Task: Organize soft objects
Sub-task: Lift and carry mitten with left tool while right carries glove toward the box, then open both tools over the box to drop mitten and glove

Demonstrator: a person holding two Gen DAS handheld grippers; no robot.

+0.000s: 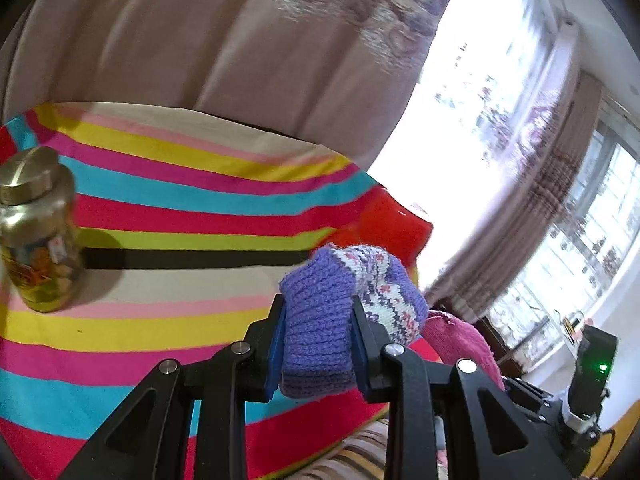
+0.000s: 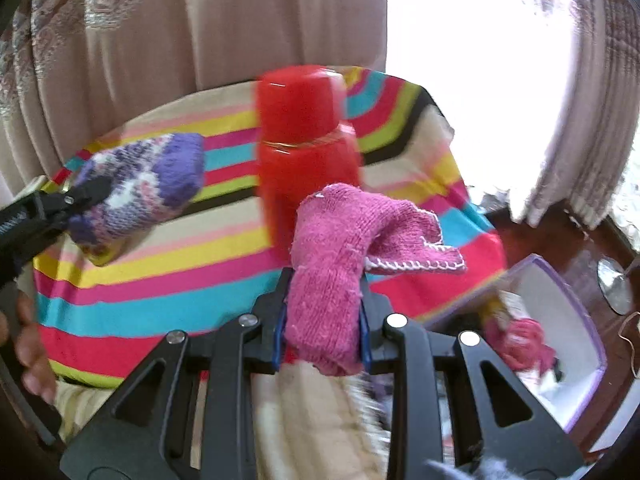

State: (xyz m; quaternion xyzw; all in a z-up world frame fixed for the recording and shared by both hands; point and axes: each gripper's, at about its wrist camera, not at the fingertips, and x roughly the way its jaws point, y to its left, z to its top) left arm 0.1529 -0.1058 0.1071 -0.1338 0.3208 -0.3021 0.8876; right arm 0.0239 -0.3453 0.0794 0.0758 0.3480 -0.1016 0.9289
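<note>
Purple sock clamped, striped cloth's edge beside

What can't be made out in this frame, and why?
- Purple knit item: its lower end is hidden between the left gripper fingers, left wrist view.
- Pink knit item: whether sock or glove is unclear; the right gripper covers its base.
- White box: contents are motion-blurred, and partly hidden by the gripper frame.
- Gold jar: label blurred, cut by the left edge.
</note>
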